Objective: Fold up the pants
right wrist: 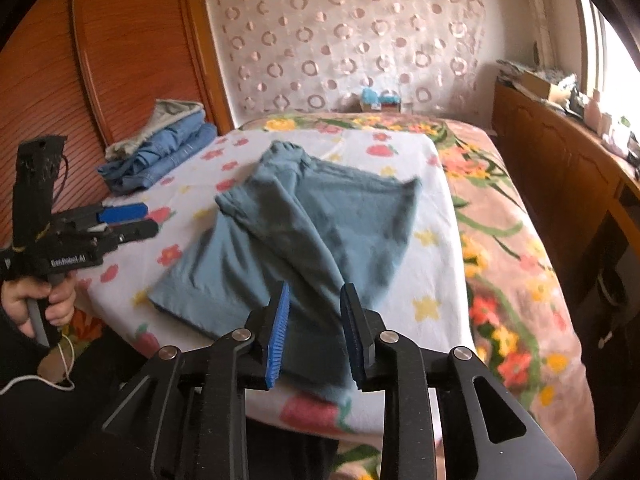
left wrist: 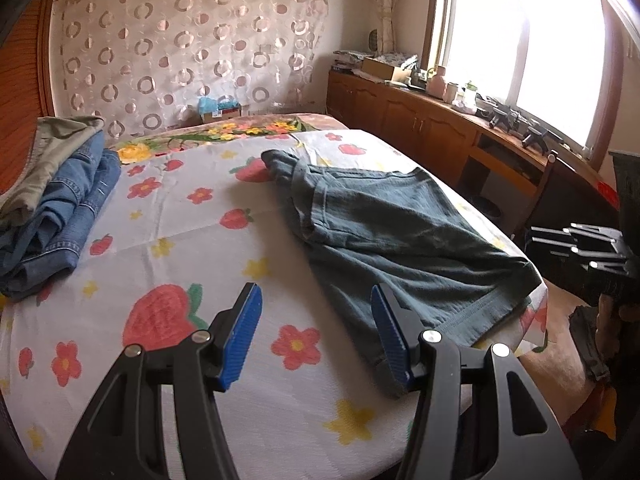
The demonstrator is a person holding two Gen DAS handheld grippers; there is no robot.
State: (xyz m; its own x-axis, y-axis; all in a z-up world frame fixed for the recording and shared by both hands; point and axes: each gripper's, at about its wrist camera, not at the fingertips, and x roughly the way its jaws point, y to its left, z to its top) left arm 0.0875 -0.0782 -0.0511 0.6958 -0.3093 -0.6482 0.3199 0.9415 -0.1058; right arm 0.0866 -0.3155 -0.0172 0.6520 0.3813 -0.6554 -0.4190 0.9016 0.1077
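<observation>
Teal-grey shorts lie spread on a white strawberry-print cloth on the bed; they also show in the right wrist view, legs towards me. My left gripper is open and empty, hovering above the cloth beside the near leg hem. It also shows in the right wrist view, jaws apart, left of the shorts. My right gripper is open above the near right leg hem, holding nothing. It shows at the right edge of the left wrist view.
A stack of folded jeans and a khaki garment sits at the cloth's far left, also in the right wrist view. A wooden sideboard with clutter runs under the window. A floral blanket covers the bed's right side.
</observation>
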